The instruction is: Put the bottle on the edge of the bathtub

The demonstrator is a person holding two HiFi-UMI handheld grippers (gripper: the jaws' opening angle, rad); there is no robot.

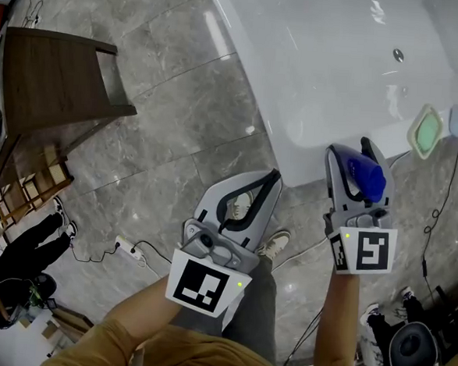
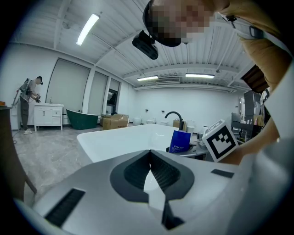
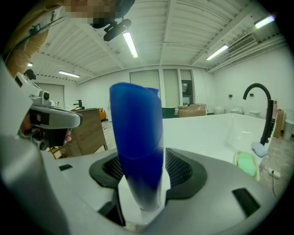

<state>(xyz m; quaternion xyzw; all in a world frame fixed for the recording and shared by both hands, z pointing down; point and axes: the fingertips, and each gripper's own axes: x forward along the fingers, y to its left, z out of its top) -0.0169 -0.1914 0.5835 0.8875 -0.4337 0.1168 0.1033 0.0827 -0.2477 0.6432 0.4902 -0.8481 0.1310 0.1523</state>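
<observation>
A blue bottle (image 1: pixel 368 174) stands upright between the jaws of my right gripper (image 1: pixel 349 147), at the near rim of the white bathtub (image 1: pixel 315 67). In the right gripper view the bottle (image 3: pixel 137 137) fills the gap, and a thin white strip shows between it and the right pad, so the pads do not press on it. The left gripper view shows the same bottle (image 2: pixel 180 141) over the tub's edge, beside the marker cube. My left gripper (image 1: pixel 272 177) hangs over the floor left of the tub, jaws shut together and empty.
A green soap dish (image 1: pixel 426 131) and a black faucet (image 3: pixel 259 105) sit at the tub's right end. A wooden stool (image 1: pixel 48 80) stands on the tiled floor at left. A power strip (image 1: pixel 126 249) with cables lies near the person's feet.
</observation>
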